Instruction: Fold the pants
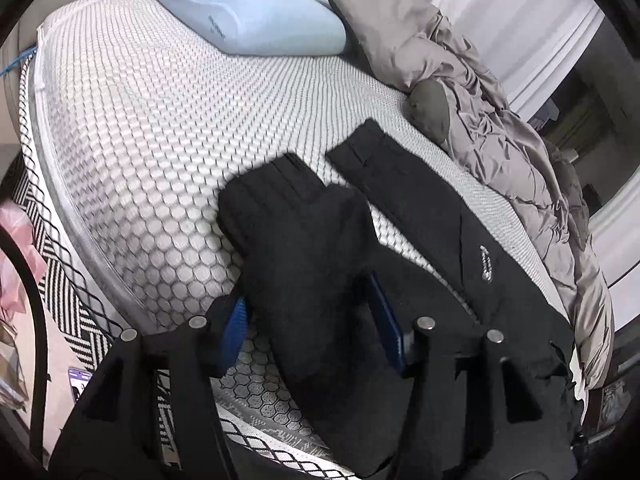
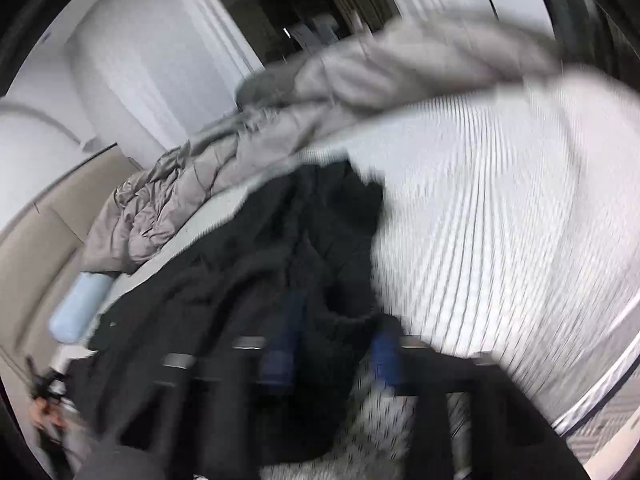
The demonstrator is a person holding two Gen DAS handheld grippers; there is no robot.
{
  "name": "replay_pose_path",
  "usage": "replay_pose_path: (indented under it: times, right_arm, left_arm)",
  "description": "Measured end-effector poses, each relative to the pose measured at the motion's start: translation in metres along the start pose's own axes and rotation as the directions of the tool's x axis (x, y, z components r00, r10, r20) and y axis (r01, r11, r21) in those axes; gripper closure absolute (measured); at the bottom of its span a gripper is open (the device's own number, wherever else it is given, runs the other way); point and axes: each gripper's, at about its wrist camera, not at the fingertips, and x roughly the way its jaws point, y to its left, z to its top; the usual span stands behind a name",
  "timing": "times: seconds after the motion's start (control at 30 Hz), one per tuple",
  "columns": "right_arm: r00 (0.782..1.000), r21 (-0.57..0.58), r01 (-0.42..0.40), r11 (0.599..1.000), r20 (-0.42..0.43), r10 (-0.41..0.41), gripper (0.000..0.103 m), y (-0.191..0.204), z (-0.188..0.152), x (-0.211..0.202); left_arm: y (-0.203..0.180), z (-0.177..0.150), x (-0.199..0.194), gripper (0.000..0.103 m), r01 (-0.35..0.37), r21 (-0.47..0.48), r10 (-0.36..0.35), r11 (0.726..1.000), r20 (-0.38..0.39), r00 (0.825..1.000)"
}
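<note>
Black pants (image 1: 340, 248) lie on a white honeycomb-pattern mattress (image 1: 140, 140), both legs stretched toward the bed's far side. One leg runs between the blue pads of my left gripper (image 1: 312, 320), whose jaws stand wide apart around the cloth. In the blurred right wrist view, the pants (image 2: 248, 272) bunch in front of my right gripper (image 2: 332, 356). Its blue pads (image 2: 280, 356) sit close together with black cloth between them.
A light blue pillow (image 1: 244, 12) lies at the head of the bed. A crumpled grey duvet (image 1: 500, 128) runs along the far side, also in the right wrist view (image 2: 208, 176). The mattress edge (image 1: 72, 216) drops to a black-and-white patterned rug (image 1: 64, 304).
</note>
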Motion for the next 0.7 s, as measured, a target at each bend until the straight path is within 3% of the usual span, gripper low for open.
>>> replay_pose_path:
  times: [0.03,0.1,0.17,0.23,0.3,0.47,0.5,0.53,0.6,0.7]
  right_arm:
    - [0.999,-0.023,0.016,1.0,0.049,-0.015,0.084,0.007,0.007,-0.012]
    - [0.995,-0.04,0.087,0.995,0.047,-0.085,0.084,0.009,0.011,-0.016]
    - [0.977,-0.031,0.209,0.977,-0.021,-0.21,0.084,-0.003,0.005,-0.002]
    - [0.96,0.054,0.264,0.963,-0.113,-0.257,0.084,-0.026,-0.005,0.017]
    - [0.969,0.117,0.233,0.965,-0.112,-0.221,0.082,-0.034,-0.01,0.015]
    - [0.982,0.136,0.185,0.973,-0.068,-0.177,0.062,-0.031,-0.01,0.008]
    - [0.984,0.139,0.173,0.975,-0.073,-0.164,0.061,-0.031,-0.01,0.009]
    - [0.985,0.142,0.164,0.976,-0.077,-0.154,0.061,-0.031,-0.011,0.009]
    - [0.986,0.132,0.162,0.978,-0.073,-0.153,0.061,-0.03,-0.012,0.008]
    - [0.981,0.101,0.187,0.977,-0.072,-0.18,0.064,-0.025,-0.015,0.01]
  left_arm:
    - [0.001,0.003,-0.007,0.051,-0.006,0.002,0.006,1.0,0.019,1.0]
    - [0.005,0.004,-0.017,0.046,-0.021,0.009,0.021,1.0,0.048,0.999]
    - [0.015,0.003,-0.024,0.042,-0.047,0.005,0.046,0.999,0.062,0.997]
    - [0.026,0.002,-0.023,0.042,-0.047,-0.013,0.048,0.999,0.049,0.998]
    - [0.032,0.001,-0.022,0.042,-0.026,-0.027,0.027,0.999,0.044,0.999]
    - [0.027,0.008,-0.014,0.042,-0.007,0.026,0.005,1.0,0.066,0.998]
    - [0.023,0.01,-0.009,0.045,-0.009,0.042,0.007,0.999,0.06,0.998]
    - [0.018,0.013,-0.002,0.061,-0.006,0.05,0.003,0.999,0.054,0.999]
    - [0.009,0.018,0.004,0.077,0.022,0.042,-0.024,0.999,0.059,0.998]
    - [-0.032,0.031,-0.01,0.079,0.057,0.124,-0.073,0.991,0.126,0.989]
